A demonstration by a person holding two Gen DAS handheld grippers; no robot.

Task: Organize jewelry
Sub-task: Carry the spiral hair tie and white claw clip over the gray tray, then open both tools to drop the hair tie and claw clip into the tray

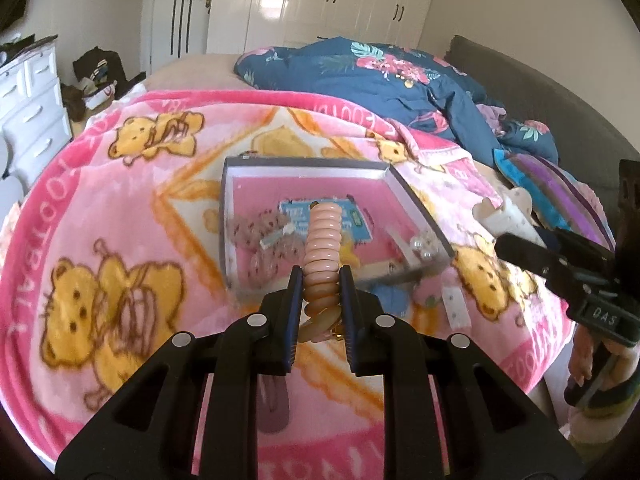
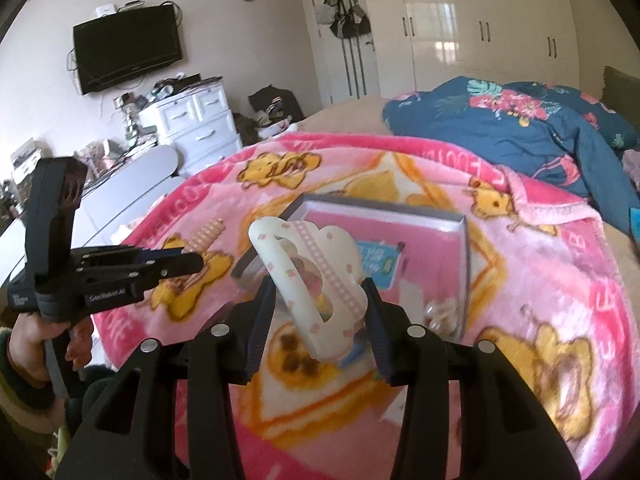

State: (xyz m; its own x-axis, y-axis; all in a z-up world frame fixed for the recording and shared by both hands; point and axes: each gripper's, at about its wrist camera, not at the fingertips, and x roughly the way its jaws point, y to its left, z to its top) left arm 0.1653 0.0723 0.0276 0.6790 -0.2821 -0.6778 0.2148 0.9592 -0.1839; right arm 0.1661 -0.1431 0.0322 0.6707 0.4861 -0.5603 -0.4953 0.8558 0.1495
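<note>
Left wrist view: left gripper (image 1: 320,276) pinching a peach ribbed plastic hair clip (image 1: 323,240) above the grey-rimmed pink tray (image 1: 308,168). Right gripper (image 2: 320,292) clamps a cream cloud-shaped plastic claw clip (image 2: 316,280) over the pink bear-print fleece blanket (image 2: 540,280).

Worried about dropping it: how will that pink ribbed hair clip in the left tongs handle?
The pink ribbed clip probably stays stiff: it juts straight out beyond the left tongs without drooping. Its glossy ridges look slippery, though they may catch on the pads. It seems light, held only near one end.
</note>
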